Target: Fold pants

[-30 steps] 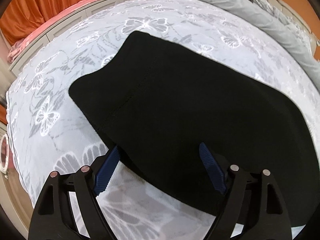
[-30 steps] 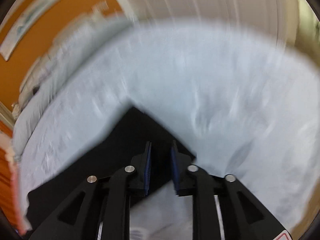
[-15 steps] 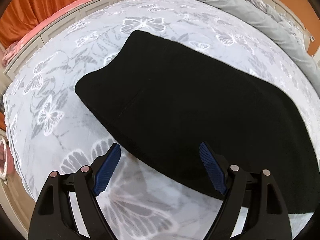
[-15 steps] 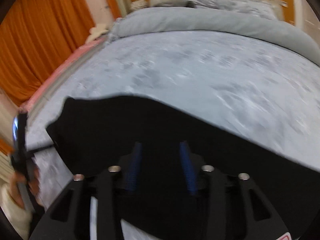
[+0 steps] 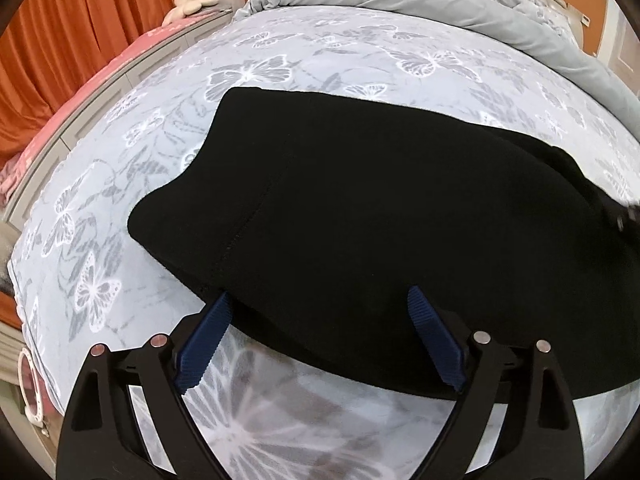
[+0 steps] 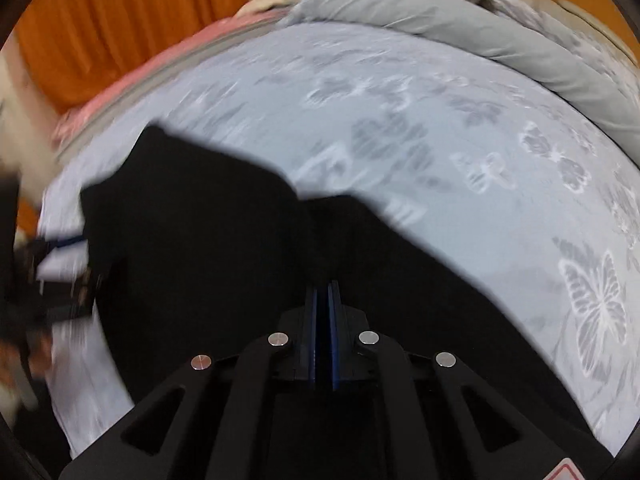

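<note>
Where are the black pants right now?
The pants lie spread on the butterfly bedspread, filling the middle of the left wrist view. Their near edge sits between the left tongs, which are opening.

The black pants (image 5: 360, 216) lie flat on the butterfly-print bedsheet (image 5: 280, 64), stretching from mid-bed toward the right edge. The left gripper (image 5: 318, 312) hangs over their near hem, its jaws opening, blue pads (image 5: 202, 344) wide either side of the cloth edge. A grey duvet (image 5: 460, 4) is bunched along the far edge.
</note>
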`<state>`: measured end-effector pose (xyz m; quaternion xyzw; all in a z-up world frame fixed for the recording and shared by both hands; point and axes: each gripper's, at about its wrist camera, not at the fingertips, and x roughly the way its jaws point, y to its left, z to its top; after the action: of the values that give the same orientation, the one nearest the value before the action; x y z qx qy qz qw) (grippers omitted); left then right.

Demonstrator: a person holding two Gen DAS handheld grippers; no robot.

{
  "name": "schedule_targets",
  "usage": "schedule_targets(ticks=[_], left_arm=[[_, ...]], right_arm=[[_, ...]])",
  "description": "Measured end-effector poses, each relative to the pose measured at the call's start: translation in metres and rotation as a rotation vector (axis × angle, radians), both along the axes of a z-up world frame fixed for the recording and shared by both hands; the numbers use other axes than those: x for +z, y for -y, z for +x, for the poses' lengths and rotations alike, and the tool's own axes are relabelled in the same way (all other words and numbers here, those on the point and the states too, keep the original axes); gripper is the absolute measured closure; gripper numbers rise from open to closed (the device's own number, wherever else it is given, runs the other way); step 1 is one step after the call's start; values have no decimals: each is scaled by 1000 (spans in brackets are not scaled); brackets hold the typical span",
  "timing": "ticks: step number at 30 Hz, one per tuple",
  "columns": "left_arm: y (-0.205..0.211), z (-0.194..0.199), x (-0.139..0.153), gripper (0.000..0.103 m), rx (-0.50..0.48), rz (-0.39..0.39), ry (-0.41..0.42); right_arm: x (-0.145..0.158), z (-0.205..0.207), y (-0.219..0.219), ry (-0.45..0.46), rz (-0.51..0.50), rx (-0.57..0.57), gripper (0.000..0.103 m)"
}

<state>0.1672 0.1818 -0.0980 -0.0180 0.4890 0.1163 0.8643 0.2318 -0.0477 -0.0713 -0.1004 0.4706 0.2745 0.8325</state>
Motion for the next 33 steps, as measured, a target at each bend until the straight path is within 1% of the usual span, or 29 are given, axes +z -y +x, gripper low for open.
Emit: schedule_targets(ticks=[1,2,4,6,8,9,10,12,14,16,18,19,20,21,22,23,25,26,27,28,29,30,31,32,33], left_arm=[[2,4,-1,16,2,0,0],[4,3,-1,16,7,0,1],[8,1,0,16,18,0,-2],[10,-1,-1,16,25,-3,-2],[12,-3,-1,15,30,-6,0],[13,-3,-2,15,31,-5,1],[13,-4,-2,14,30,-3,2],[8,-4,-3,14,28,-6,2],[4,-4,-3,13,26,-13,1],[2,-4,-3,11,20,-18,0],[-2,-4,-4,10,20,-33,-3],[-4,-4,-3,10,21,-46,-5],[-5,-5,-3,10,22,-56,-6],[-7,-5,-4,10,23,-65,-7],[-8,-5,-4,10,23,-68,-6],[-8,-5,-4,9,24,-66,-7],[-7,-5,-5,9,31,-53,-4],[-6,-4,-5,7,35,-43,-2],[-5,-4,-6,6,38,-33,-1],[-4,-3,-6,6,40,-19,3],[-3,-3,-5,6,40,-14,4],[-3,-3,-4,6,41,-15,5],[-5,-4,-1,7,43,-24,13],[-7,-6,3,7,49,-31,28],[-9,-7,6,7,56,-31,36]], right_arm=[[-2,-2,1,-3,-2,4,96],[-3,0,4,-11,17,-6,95],[-2,7,10,-53,77,-30,90],[2,16,22,-111,160,-64,82],[8,26,27,-138,228,-98,68],[10,37,31,-166,280,-122,64],[12,44,33,-181,316,-143,62],[14,62,37,-200,367,-186,62],[12,78,38,-201,370,-225,62],[2,92,30,-244,323,-226,62],[-14,92,12,-298,227,-170,73],[-15,87,4,-272,194,-141,86],[-12,82,-2,-233,161,-118,91],[-6,80,-7,-186,142,-112,92],[1,83,-7,-143,147,-124,93],[7,92,-3,-103,154,-148,97],[1,115,6,-75,159,-215,100],[-5,122,7,-75,137,-244,103],[-17,132,9,-86,90,-290,103],[-22,135,14,-100,89,-317,103],[-14,129,23,-67,148,-354,103],[-2,121,28,-22,199,-363,102],[14,104,33,42,248,-351,97],[30,82,31,76,261,-288,97],[35,67,26,69,259,-242,97]])
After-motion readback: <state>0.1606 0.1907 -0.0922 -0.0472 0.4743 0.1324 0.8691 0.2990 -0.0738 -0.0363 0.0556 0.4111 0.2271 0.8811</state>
